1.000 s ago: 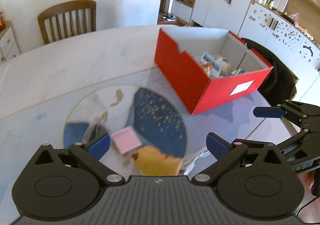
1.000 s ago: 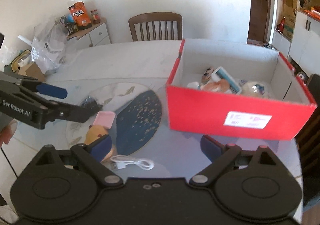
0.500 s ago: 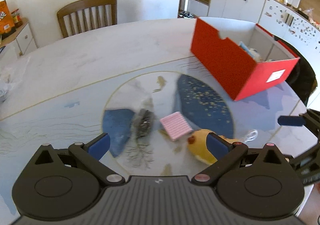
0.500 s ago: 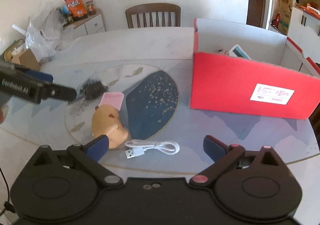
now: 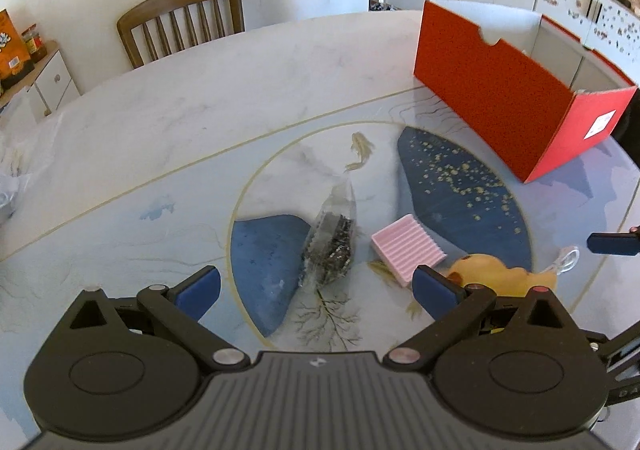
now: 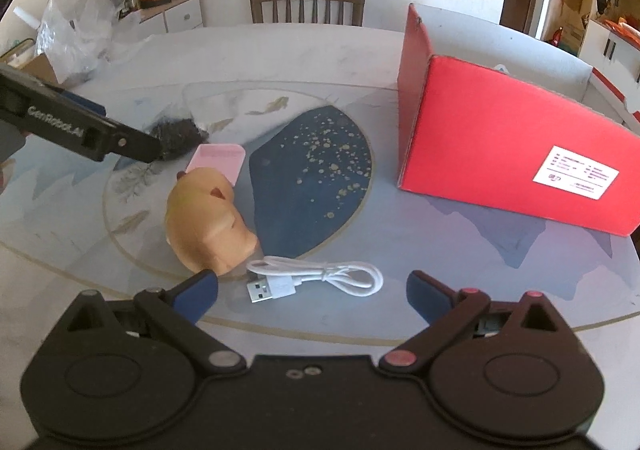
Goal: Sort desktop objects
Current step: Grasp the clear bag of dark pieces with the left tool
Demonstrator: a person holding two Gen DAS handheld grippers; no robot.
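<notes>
**Q:** Round and pale, what is this desk (image 5: 168, 118) like, and what sits on it?

**A:** It is marble-patterned with a painted circle at its centre. A red box (image 6: 512, 154) stands open-topped on the right, near the far-right rim. Inside the circle lie a clear bag of dark bits (image 5: 330, 246), a pink ribbed pad (image 5: 408, 250) just beside it, and a yellow pig toy (image 6: 208, 218) touching the pad's near corner. A white USB cable (image 6: 316, 276) lies coiled just in front of the toy, close to the near rim.

**Q:** Where are the claws?

**A:** The left claw (image 5: 316, 286) hangs above the bag, spread wide and holding nothing. The right claw (image 6: 312, 294) hangs over the cable, also spread wide and empty. In the right wrist view, the left claw's finger reaches in from the left edge, its tip over the bag.

**Q:** How much open room is there?

**A:** The left and far parts of the desk are bare. Between the toy and the box is a clear stretch of painted surface. A wooden chair (image 5: 184, 18) stands at the far rim.
</notes>
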